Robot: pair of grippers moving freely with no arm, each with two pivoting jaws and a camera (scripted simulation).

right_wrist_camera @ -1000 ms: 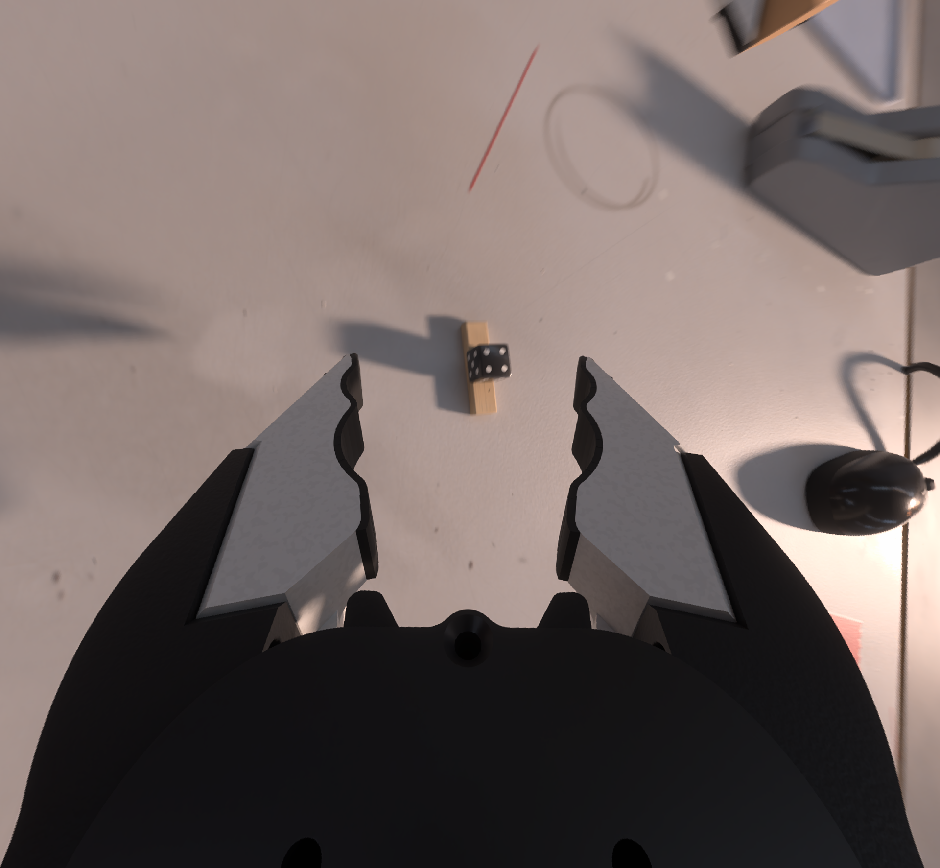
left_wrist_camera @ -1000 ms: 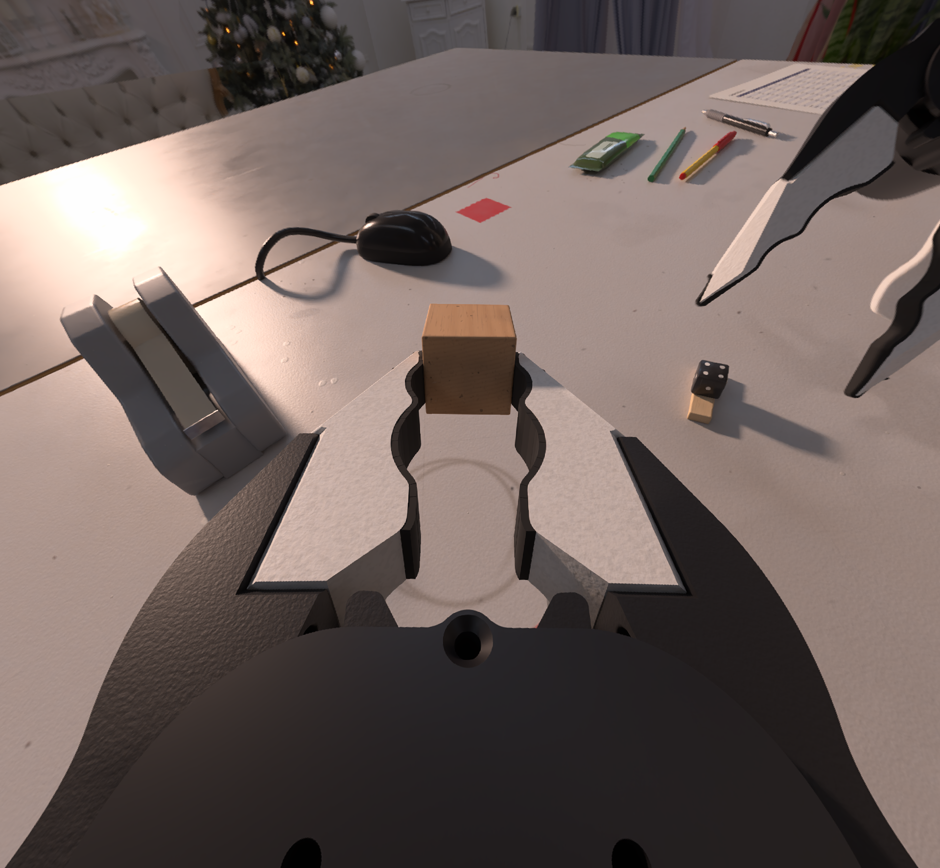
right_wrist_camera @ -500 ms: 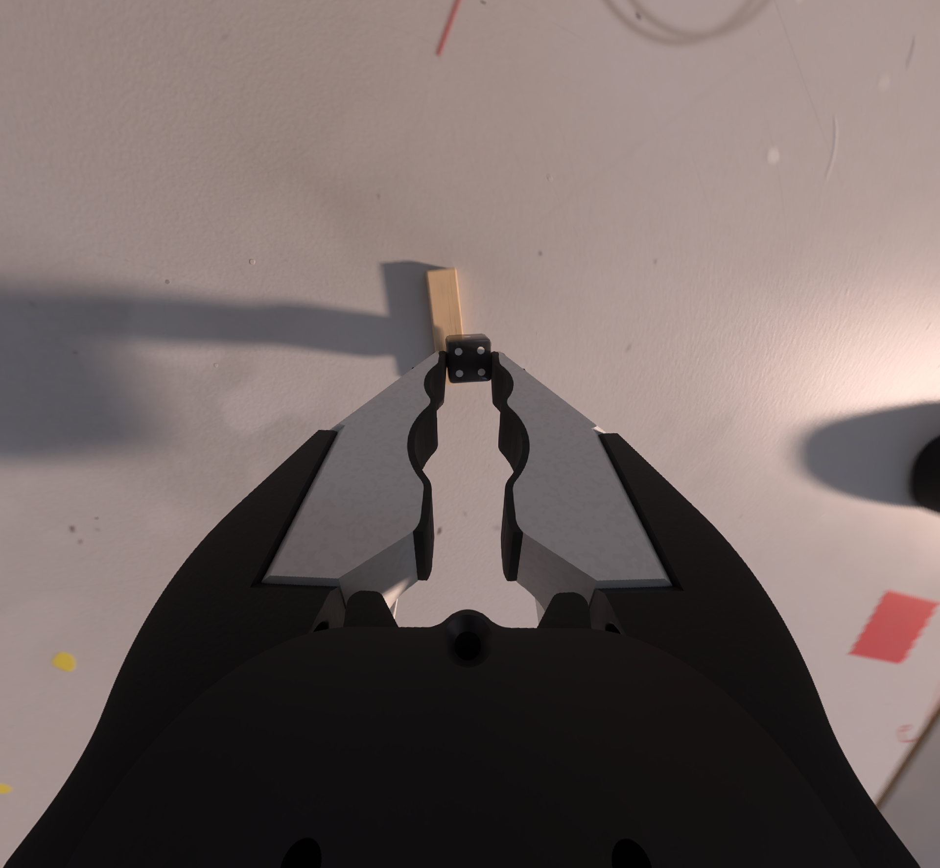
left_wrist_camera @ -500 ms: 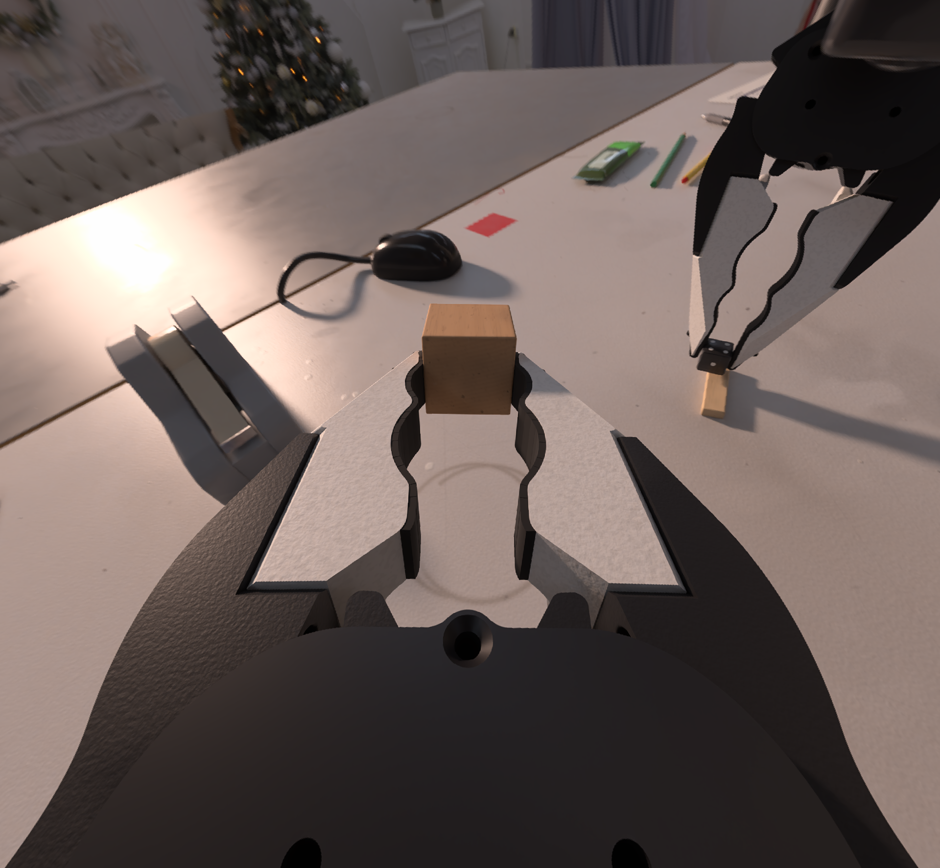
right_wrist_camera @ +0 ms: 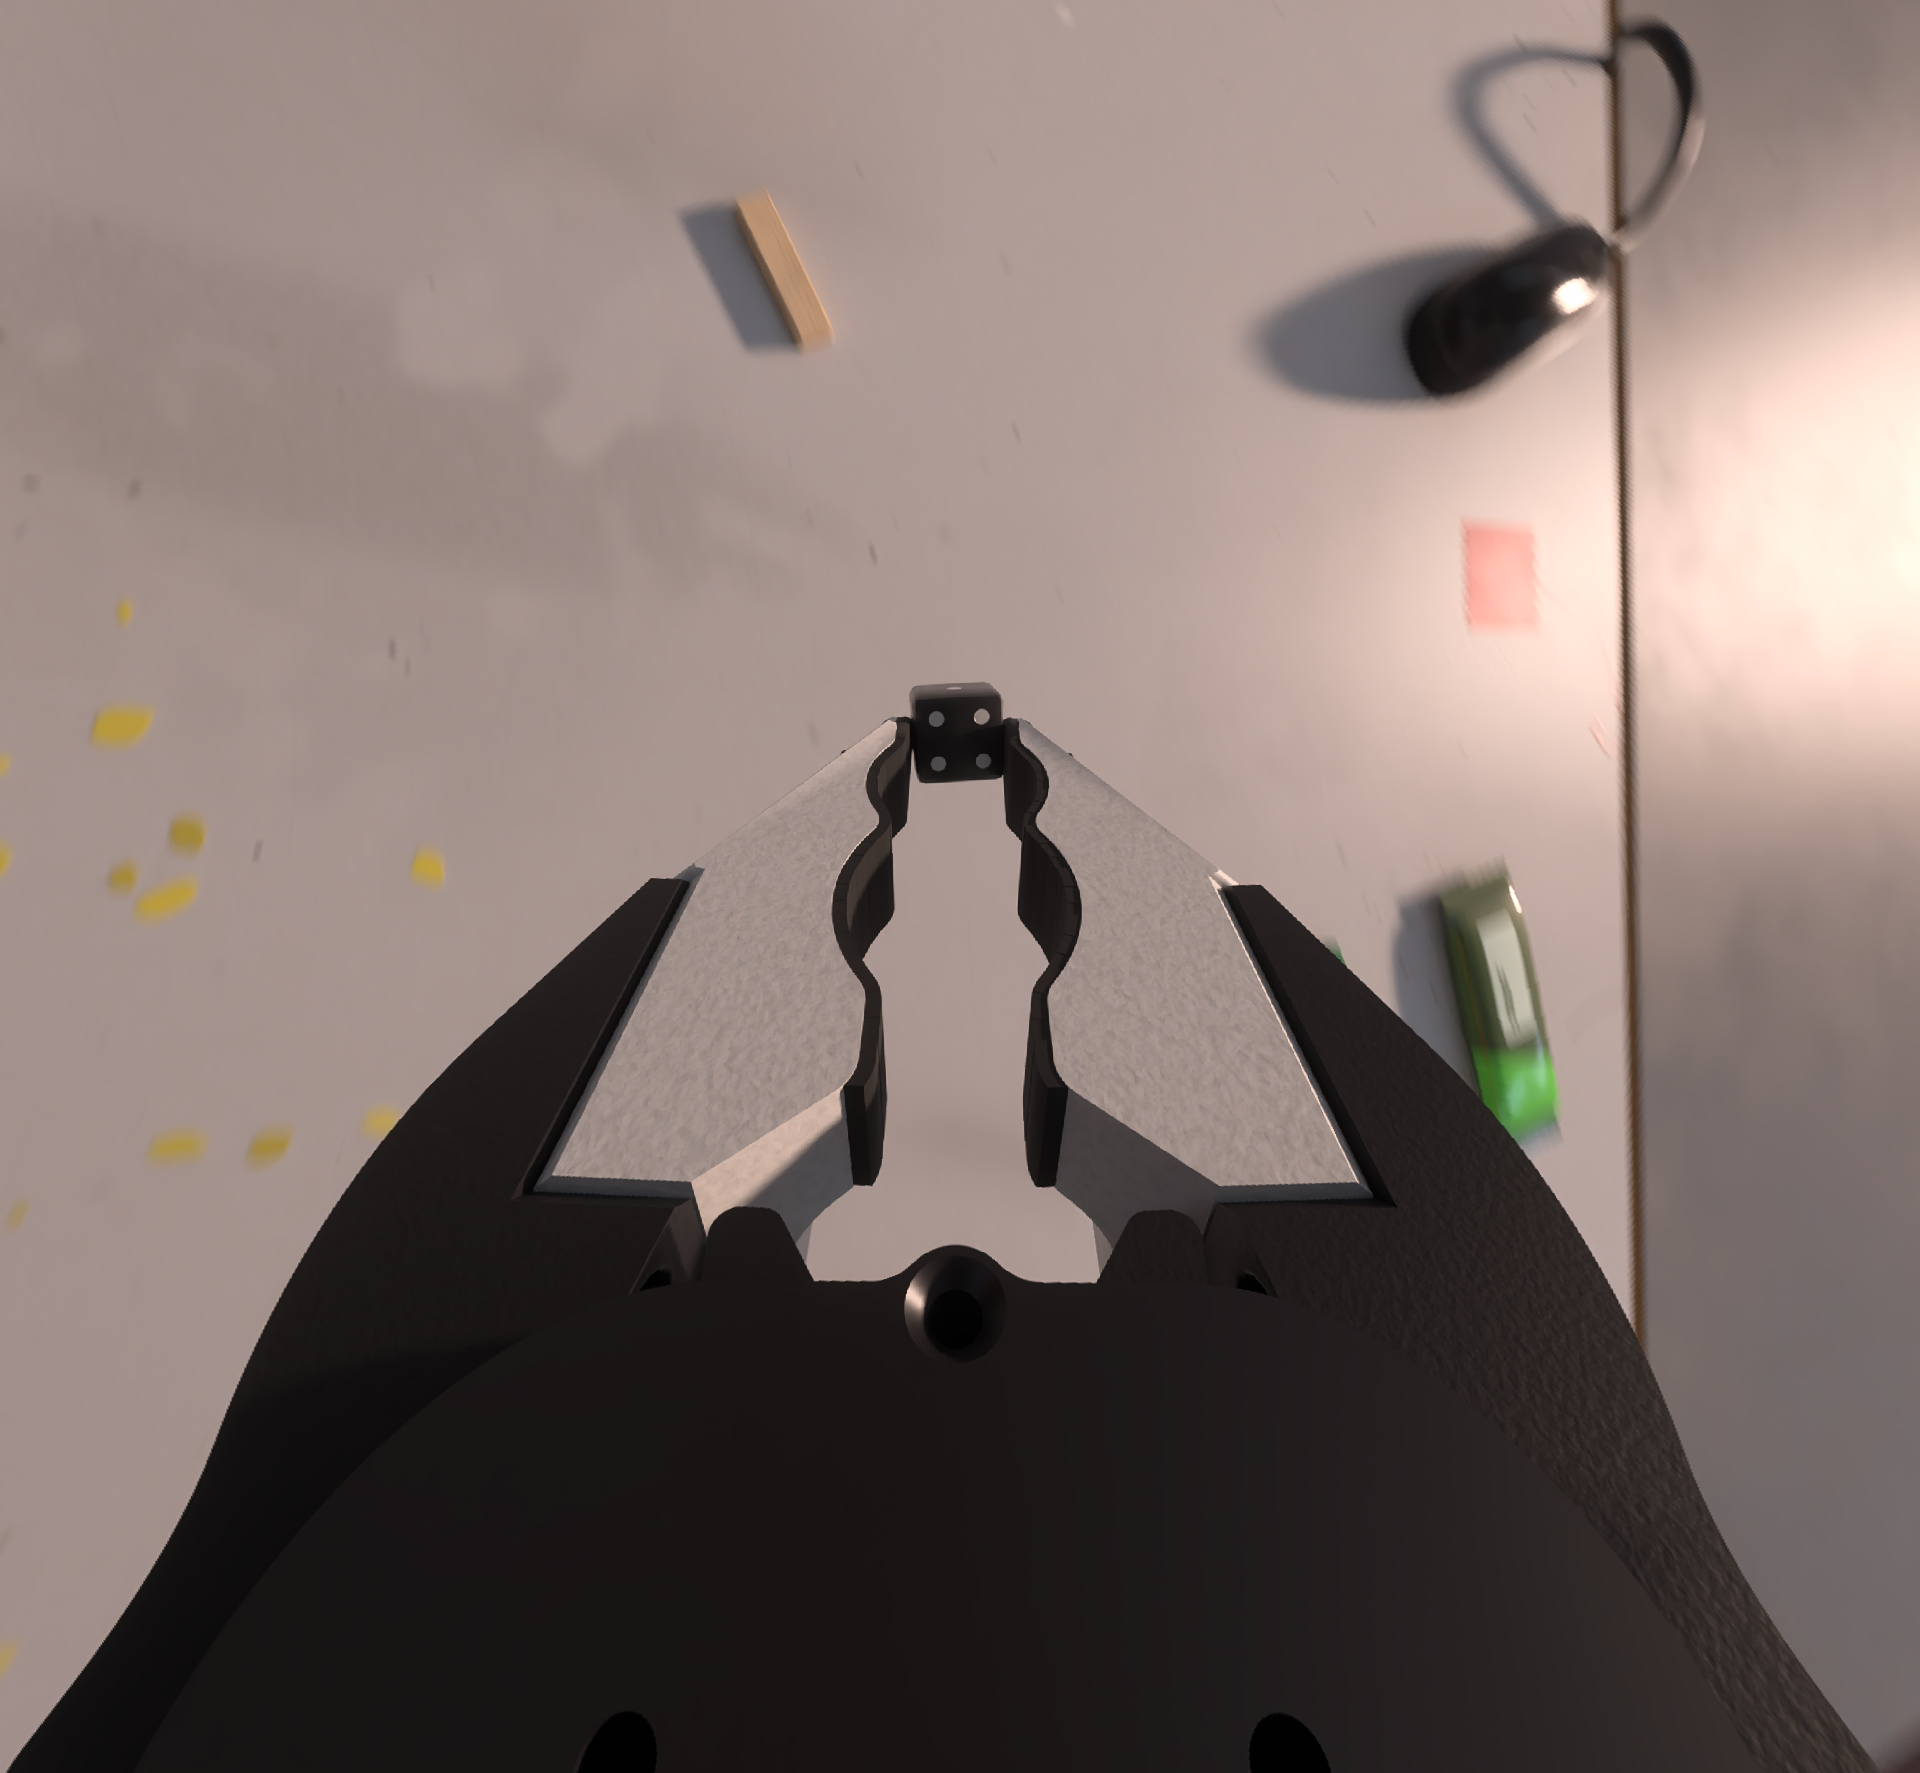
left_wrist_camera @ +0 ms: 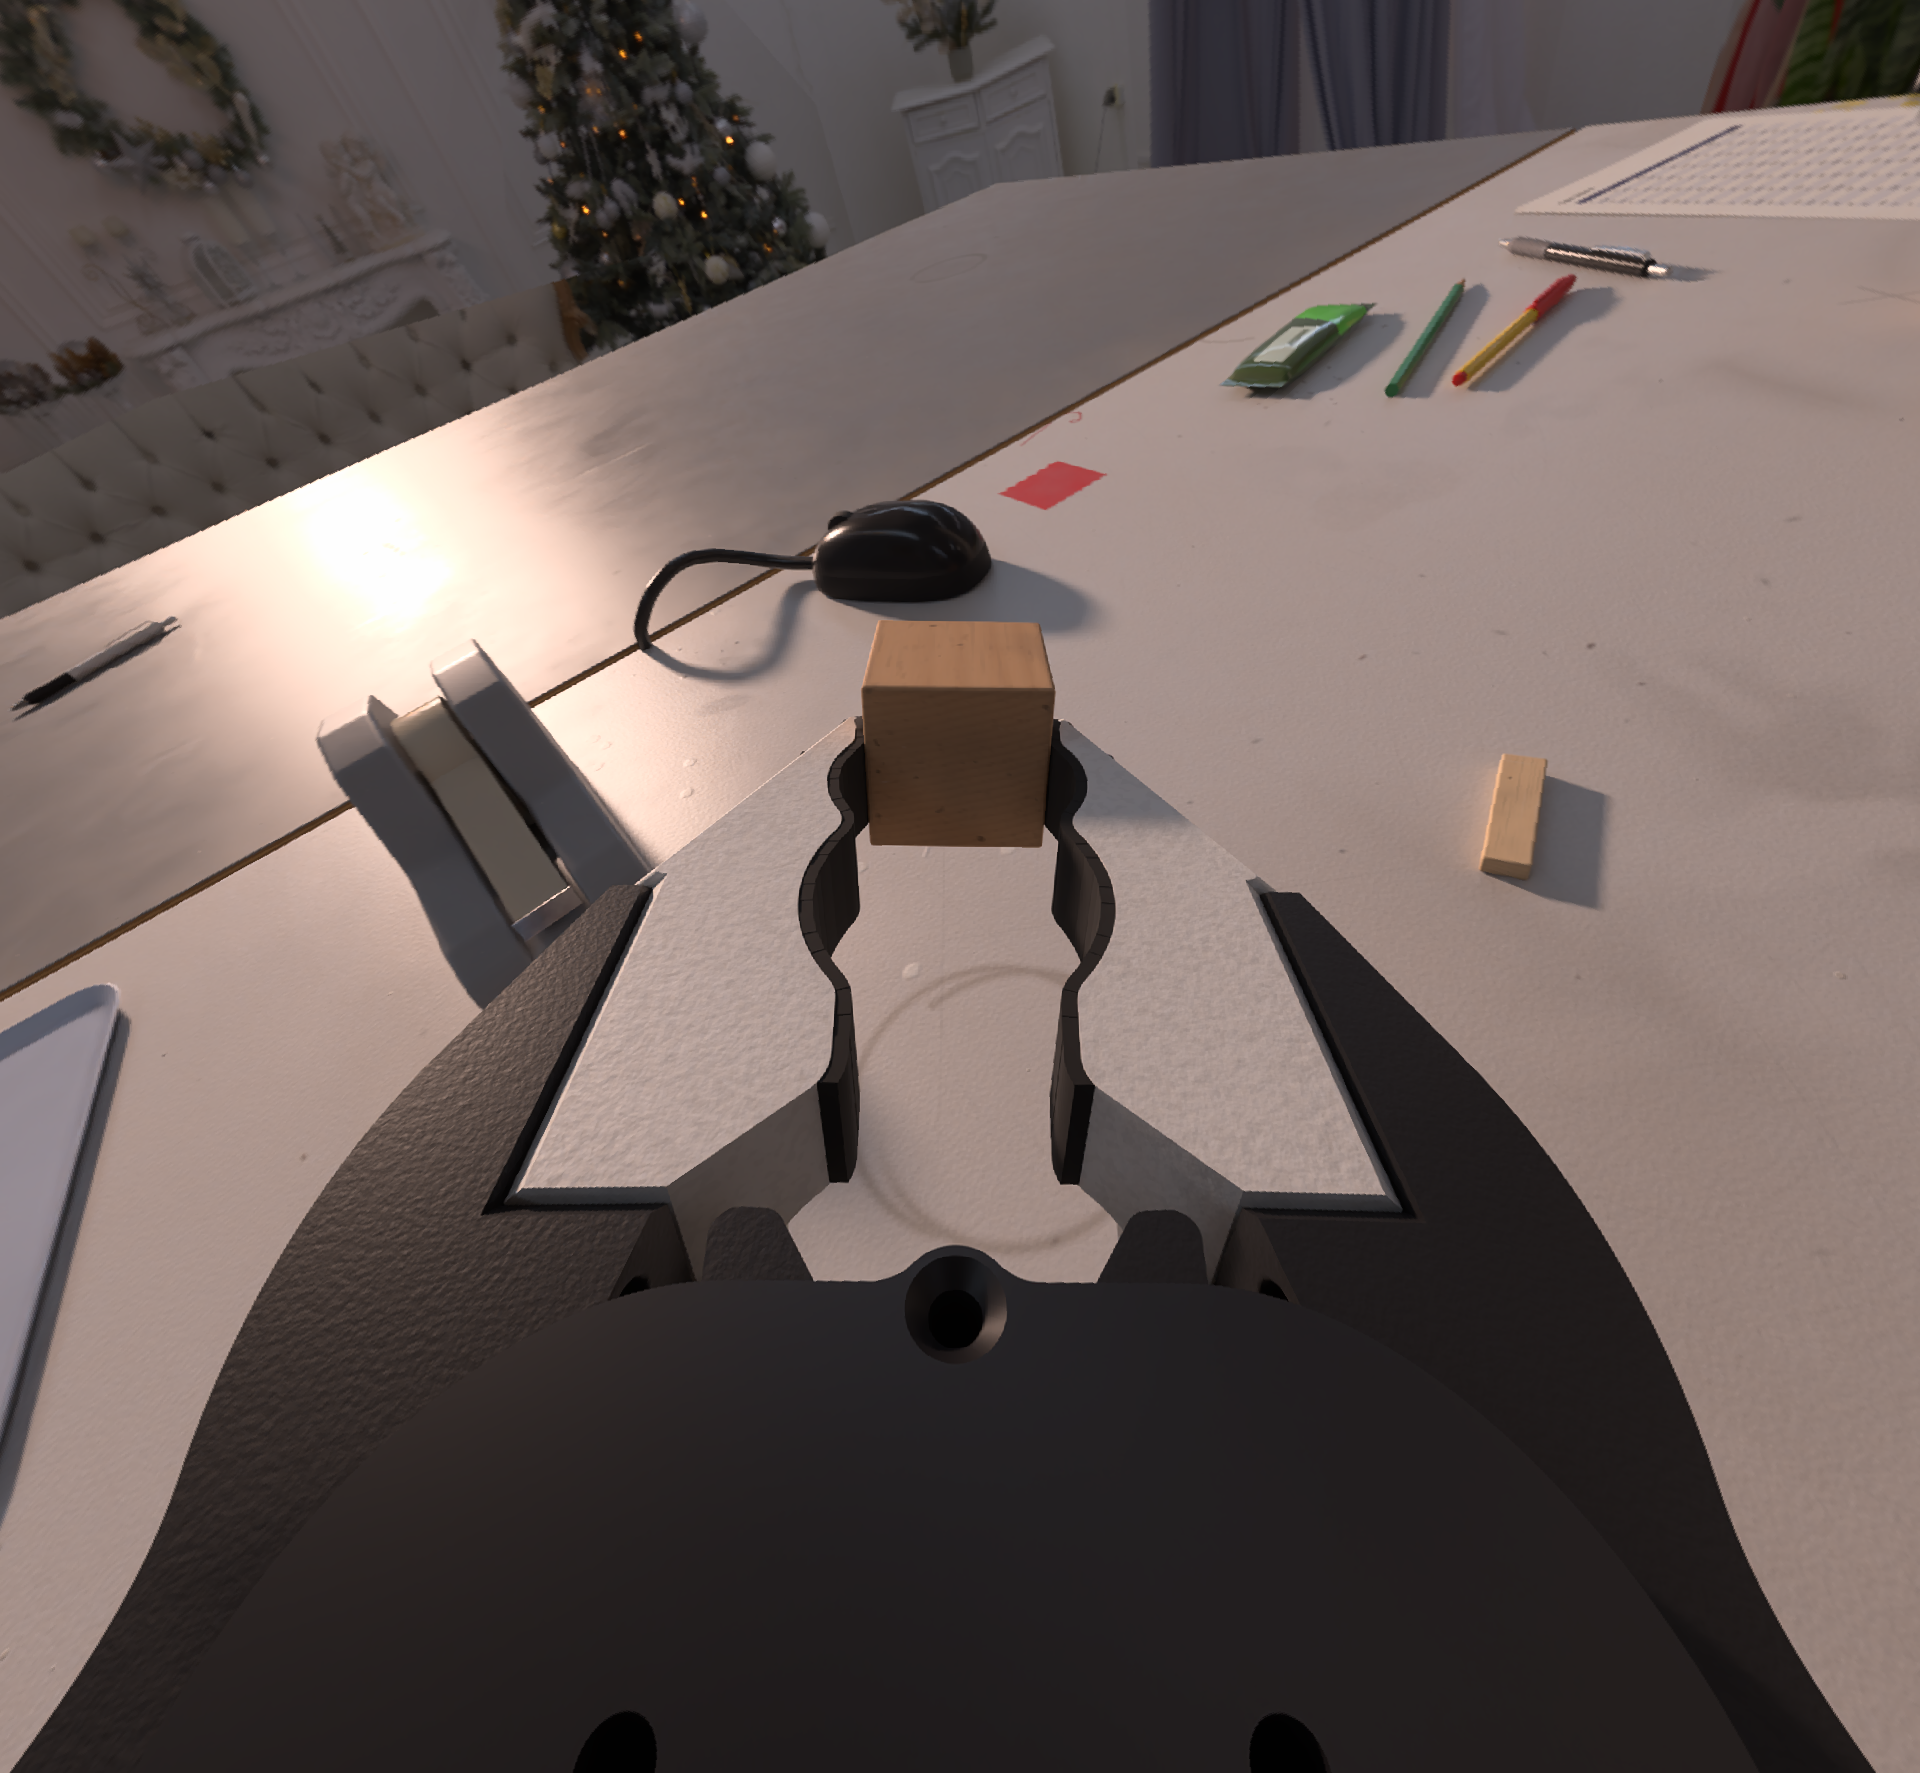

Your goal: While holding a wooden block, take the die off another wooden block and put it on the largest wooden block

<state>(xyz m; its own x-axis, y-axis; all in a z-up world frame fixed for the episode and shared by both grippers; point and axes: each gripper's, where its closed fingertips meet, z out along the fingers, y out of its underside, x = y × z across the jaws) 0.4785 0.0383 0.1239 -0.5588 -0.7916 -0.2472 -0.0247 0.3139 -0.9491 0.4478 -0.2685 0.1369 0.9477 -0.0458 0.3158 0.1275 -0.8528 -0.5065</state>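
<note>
My left gripper (left_wrist_camera: 956, 747) is shut on a wooden cube (left_wrist_camera: 956, 736) and holds it above the table. A small flat wooden block (left_wrist_camera: 1513, 815) lies bare on the table to the right; it also shows in the right wrist view (right_wrist_camera: 784, 269), far below and ahead. My right gripper (right_wrist_camera: 956, 736) is shut on a black die (right_wrist_camera: 956, 732) with white dots, held high above the table and looking straight down. The right gripper is out of the left wrist view.
A black mouse (left_wrist_camera: 899, 551) with a cable, a red patch (left_wrist_camera: 1051, 484), a green packet (left_wrist_camera: 1299, 347), a green pencil (left_wrist_camera: 1423, 339), a red-yellow pen (left_wrist_camera: 1512, 333), a silver pen (left_wrist_camera: 1584, 256) and a sheet of paper (left_wrist_camera: 1756, 175) lie beyond. A grey tape dispenser (left_wrist_camera: 468, 809) stands at left.
My right gripper lifted the die off the small flat block, rose and left the left wrist view. The left gripper still holds the cube and has shifted slightly.
</note>
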